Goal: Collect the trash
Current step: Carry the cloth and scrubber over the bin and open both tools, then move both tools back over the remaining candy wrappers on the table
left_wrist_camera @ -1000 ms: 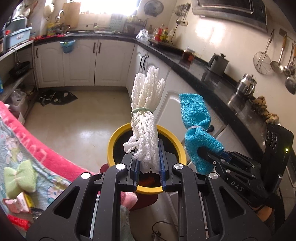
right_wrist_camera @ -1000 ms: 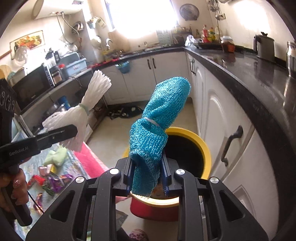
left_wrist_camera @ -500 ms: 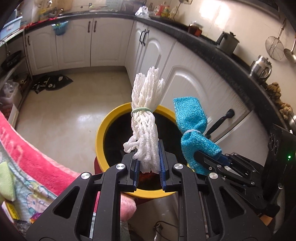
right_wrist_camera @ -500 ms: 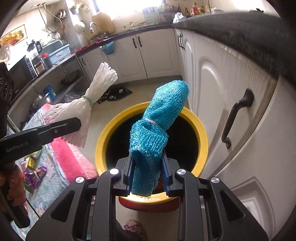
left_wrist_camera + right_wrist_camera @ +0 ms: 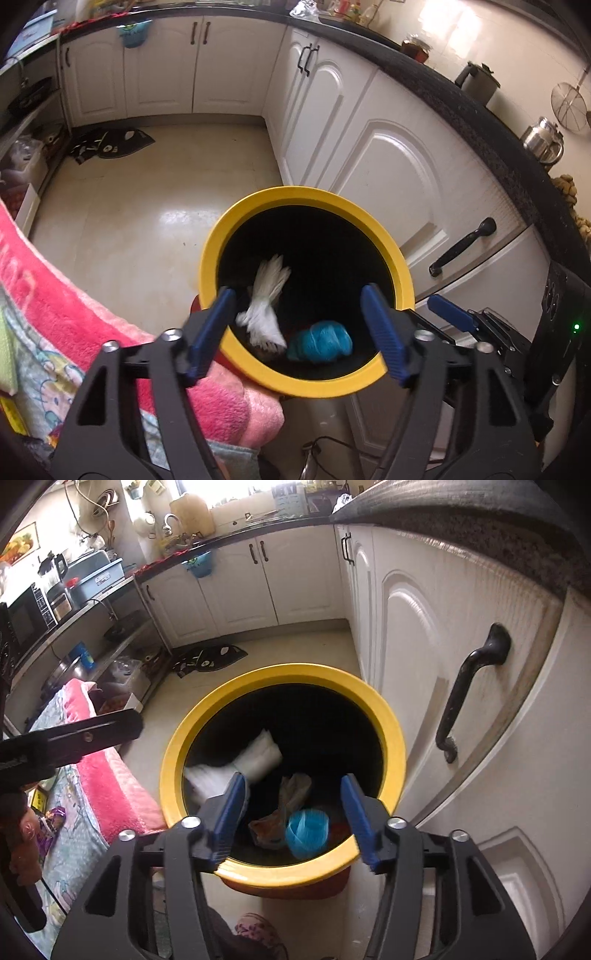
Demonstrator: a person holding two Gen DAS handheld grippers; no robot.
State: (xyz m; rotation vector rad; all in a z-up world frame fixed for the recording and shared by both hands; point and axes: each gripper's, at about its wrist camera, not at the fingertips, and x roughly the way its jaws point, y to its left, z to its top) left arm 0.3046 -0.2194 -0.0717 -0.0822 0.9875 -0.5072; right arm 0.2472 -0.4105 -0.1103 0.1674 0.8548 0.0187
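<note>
Left wrist view is looking steeply down into a yellow-rimmed bin point(image 5: 207, 266) that is standing on the kitchen floor point(image 5: 140, 206) beside white cabinets point(image 5: 388, 162). The left tool point(image 5: 301, 321) is hanging over the bin's near rim with its blue pads point(image 5: 210, 328) spread wide and still opening; nothing is sitting between them. Inside the dark bin a white foam net bundle point(image 5: 266, 306) is showing blurred against the left wall, and a blue cloth roll point(image 5: 319, 343) is lying just beside it to the right, lower in the bin. Part of the right tool point(image 5: 448, 312) is showing at the right edge of the bin. A pink blanket point(image 5: 74, 302) is lying at the left, close against the bin.

The right wrist view is showing the same bin point(image 5: 170, 768) from the other side. The right tool point(image 5: 291, 819) is hovering above the near rim, jaws opening and standing apart, gripping nothing. Below them the blue cloth roll point(image 5: 306, 832) is resting near the bottom, next to some crumpled brownish wrappers point(image 5: 288, 801). The white foam net bundle point(image 5: 240, 764) is lying blurred against the left inner wall. One finger of the left tool point(image 5: 88, 734) is reaching in from the left edge. A black cabinet handle point(image 5: 469, 686) is showing on the door to the right, and a dark mat point(image 5: 210, 657) is lying on the floor beyond the bin.
</note>
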